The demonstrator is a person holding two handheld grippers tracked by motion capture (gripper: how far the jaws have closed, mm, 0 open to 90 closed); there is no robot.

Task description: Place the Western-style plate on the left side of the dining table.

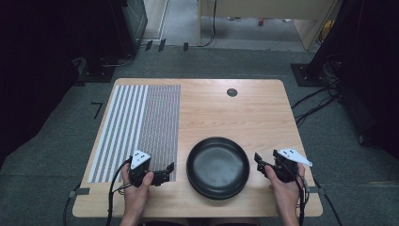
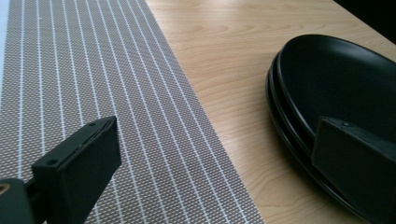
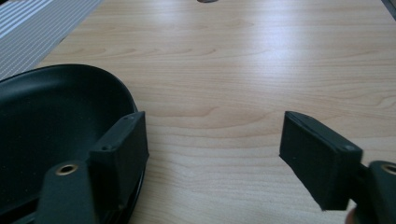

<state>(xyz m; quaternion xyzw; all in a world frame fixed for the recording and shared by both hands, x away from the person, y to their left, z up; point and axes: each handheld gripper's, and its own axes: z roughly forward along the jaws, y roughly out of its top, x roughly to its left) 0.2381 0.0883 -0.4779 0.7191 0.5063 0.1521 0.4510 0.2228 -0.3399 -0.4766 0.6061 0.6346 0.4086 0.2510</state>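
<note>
Left side of the surface (image 1: pixel 263 101): a woven placemat (image 1: pixel 160 122), striped in white along its left part and finer brown weave on its right, lies flat and runs from the far edge to the near edge. The left hand-held gripper (image 1: pixel 165 170) is held low over the mat's near right corner, jaws spread wide with nothing between them. In the left gripper view one jaw sits over the mat (image 2: pixel 93 84) and the other in front of the rim of the black plates (image 2: pixel 336 79).

Centre: the black plates (image 1: pixel 218 167) rest on bare wood near the front edge, just beside the mat, not on it. The left gripper view shows more than one rim line, so this appears to be a stack of two or more shallow plates; the exact count cannot be told.

Right side: the right hand-held gripper (image 1: pixel 261 164) is held just beside the plates' right rim, jaws likewise spread and empty. In the right gripper view one jaw stands against the plate edge (image 3: pixel 56 126), the other over bare wood.

Assessment: the plates look rigid, smooth and probably slippery, moderately heavy, and breakable if ceramic. The thin raised rim is the only practical hold; a pinch across the lip, one jaw inside and one beneath, looks advisable. Nested plates may lift together or slide apart.
</note>
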